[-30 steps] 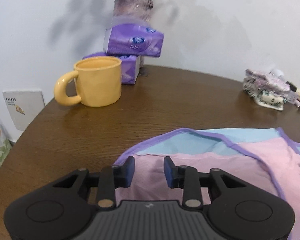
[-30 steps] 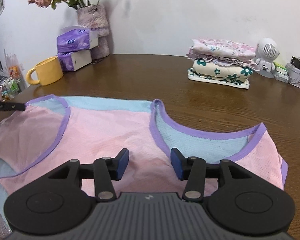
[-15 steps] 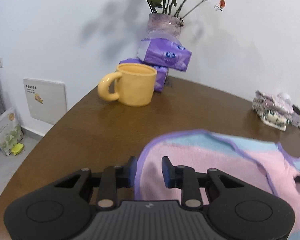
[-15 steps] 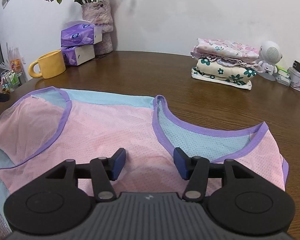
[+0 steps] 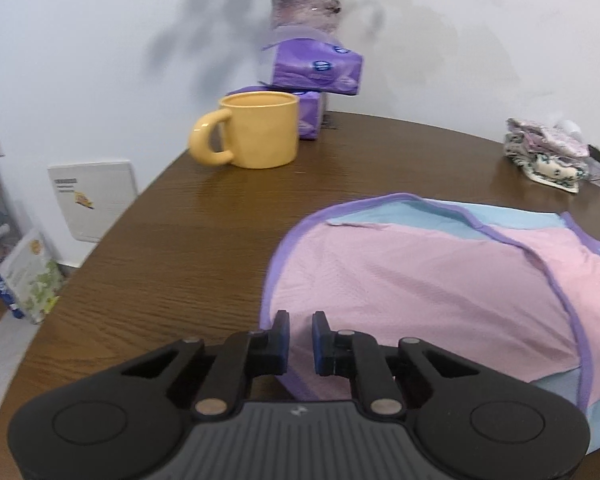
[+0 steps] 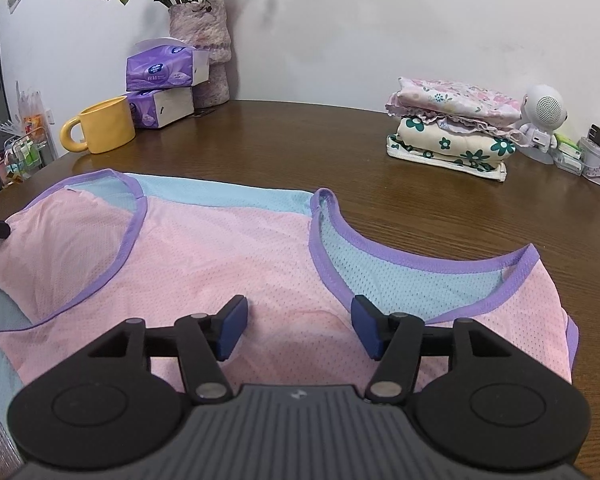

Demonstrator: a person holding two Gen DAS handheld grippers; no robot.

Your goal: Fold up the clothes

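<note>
I have the pink and blue mesh shirt (image 6: 236,248) spread flat on the brown desk (image 6: 340,136), neckline toward my right side and an armhole toward my left. My left tongs (image 5: 300,332) are closing around the purple-trimmed edge of the armhole; the cloth sits between the pads, but a narrow gap shows and I would not call it pinched yet. My right tongs (image 6: 298,320) are opening, spread wide and hovering over the pink chest panel just beside the purple neckline trim (image 6: 332,256), gripping nothing. The fabric looks thin, light and limp, a perforated sports mesh that should drape and slide easily over the polished wood, so I expect it to sag and bunch if I lift from a single point. The bound trim is the firmest part and my best hold: the armhole edge on the left, the neckline or shoulder edge on the right, so both corners travel together. I should pinch both layers, or the blue back layer may stay behind. The yellow mug (image 5: 256,132) and the stack of folded clothes (image 6: 452,128) stand well apart, so the fold should not touch them.
</note>
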